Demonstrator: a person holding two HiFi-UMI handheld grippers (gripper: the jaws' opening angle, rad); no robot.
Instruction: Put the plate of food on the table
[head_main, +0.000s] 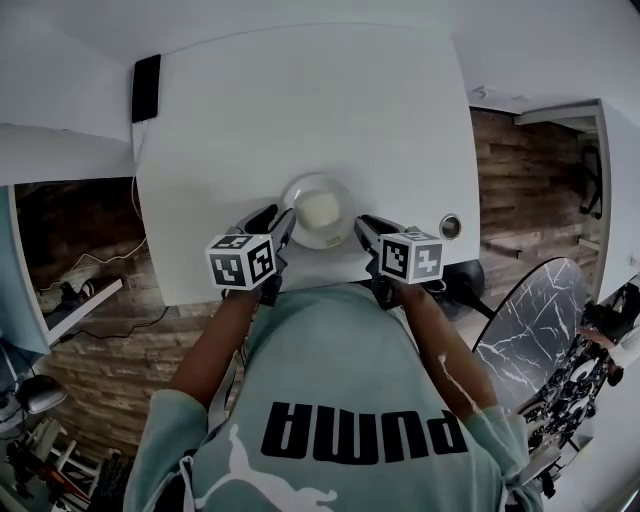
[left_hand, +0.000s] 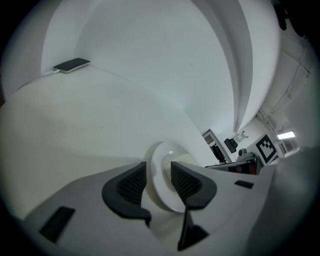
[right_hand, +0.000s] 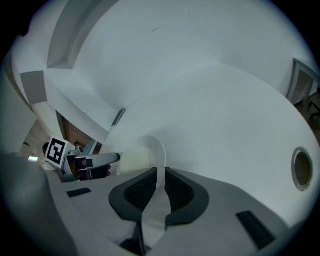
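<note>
Plate position: the white round plate (head_main: 296, 196), carrying a pale block of food (head_main: 318, 210), rests on the white rectangular table (head_main: 300, 110) at the lower centre of the head view, close to the table's near edge. Your left gripper (left_hand: 158, 168) has its jaws apart, with the plate rim between them and the pads clear of it. Your right gripper (right_hand: 160, 173) is clamped on the opposite rim.

An office-like workroom — a white desk (head_main: 300, 120) with a cable grommet (head_main: 450, 226) just right of the right gripper's fingers (head_main: 368, 231), a phone (head_main: 146, 88) far beyond the left gripper's fingers (head_main: 268, 219), and loose cables (head_main: 110, 265) on the wood-plank floor (head_main: 100, 345).
</note>
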